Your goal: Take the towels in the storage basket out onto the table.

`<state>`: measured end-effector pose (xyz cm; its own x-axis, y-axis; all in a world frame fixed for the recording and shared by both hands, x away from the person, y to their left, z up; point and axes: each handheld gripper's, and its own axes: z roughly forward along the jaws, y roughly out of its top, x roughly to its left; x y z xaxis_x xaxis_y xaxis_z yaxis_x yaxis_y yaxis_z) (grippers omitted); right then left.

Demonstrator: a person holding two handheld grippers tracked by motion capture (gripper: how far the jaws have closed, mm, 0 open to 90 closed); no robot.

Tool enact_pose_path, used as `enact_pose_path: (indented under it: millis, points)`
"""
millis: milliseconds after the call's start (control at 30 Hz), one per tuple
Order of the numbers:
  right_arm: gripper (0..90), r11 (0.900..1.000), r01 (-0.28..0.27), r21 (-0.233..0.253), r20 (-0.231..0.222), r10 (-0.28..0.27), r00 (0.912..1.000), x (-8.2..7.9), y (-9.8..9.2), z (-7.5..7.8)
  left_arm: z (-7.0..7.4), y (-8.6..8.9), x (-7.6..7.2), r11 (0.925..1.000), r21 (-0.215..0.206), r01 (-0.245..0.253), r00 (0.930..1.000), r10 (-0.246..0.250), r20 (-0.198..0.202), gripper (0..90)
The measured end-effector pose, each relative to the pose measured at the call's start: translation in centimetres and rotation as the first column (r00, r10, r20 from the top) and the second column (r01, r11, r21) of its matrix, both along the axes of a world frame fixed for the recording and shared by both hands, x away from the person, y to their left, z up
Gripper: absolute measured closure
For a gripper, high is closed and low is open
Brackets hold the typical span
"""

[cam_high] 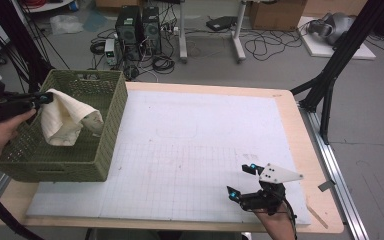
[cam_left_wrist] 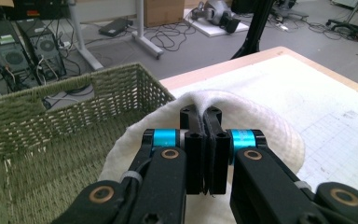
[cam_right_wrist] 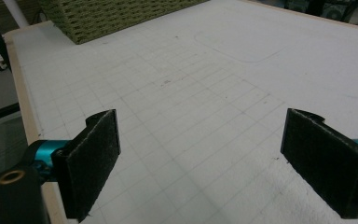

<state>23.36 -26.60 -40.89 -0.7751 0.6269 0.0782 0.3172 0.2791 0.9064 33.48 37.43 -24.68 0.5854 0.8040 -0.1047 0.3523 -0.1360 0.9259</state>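
Nearest the person's edge of the table, the right gripper [cam_high: 244, 181] hovers low over the white gridded mat [cam_high: 195, 150], with one hand [cam_high: 275, 220] coming in from the bottom of the high view beneath it. Its jaws stand wide apart, with nothing between them; in the right gripper view the two black pads [cam_right_wrist: 93, 158] frame only bare mat, and neither touches anything. A grey three-cornered plate sits on top of this gripper, tilted toward the middle of the table.

There are two grippers, one cloth and one basket on the table. The mat covers most of the wooden table [cam_high: 300, 125], leaving a bare strip along its edges.

Farther off, at the left side, the left gripper [cam_high: 42, 97] is held level above the near-left part of the green woven basket [cam_high: 75, 165], its jaws pointing toward the table's middle. The person's left hand [cam_high: 0, 132] grips it from beside the basket's outer wall. Its jaws are closed tight on a fold of the white cloth [cam_high: 62, 120]; in the left gripper view the pads meet with the cloth [cam_left_wrist: 261, 126] pinched between them and draped around both sides of the gripper [cam_left_wrist: 206, 119]. The cloth hangs down from this grip inside the basket [cam_left_wrist: 51, 121], its lower end bunched near the basket's floor.

Beyond the table, two computer towers [cam_high: 137, 27] stand on the floor among loose cables.
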Motion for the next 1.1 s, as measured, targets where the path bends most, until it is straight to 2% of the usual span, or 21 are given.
enact_pose_path:
  millis: [267,733,967,1100]
  points:
    - [11.0,1.000,-0.001,0.000,0.001,0.001,1.0000,0.0,0.0,0.0,1.4,-0.7,-0.1,0.9998,-0.003,0.019,0.9997,-0.019,0.018,88.0]
    - [10.9,1.000,-0.002,-0.002,-0.001,0.002,1.0000,0.1,0.1,0.0,3.7,-0.3,-0.8,0.9996,-0.018,0.023,0.9984,-0.022,0.052,87.9]
    - [10.9,1.000,-0.002,-0.003,-0.004,0.002,1.0000,0.1,0.1,-0.1,5.4,-0.8,-1.2,0.9981,-0.030,0.055,0.9955,-0.052,0.079,87.9]
    - [11.0,1.000,-0.002,-0.002,-0.001,0.002,1.0000,0.2,0.1,-0.1,5.8,-1.5,-1.3,0.9956,-0.037,0.086,0.9925,-0.082,0.090,87.9]
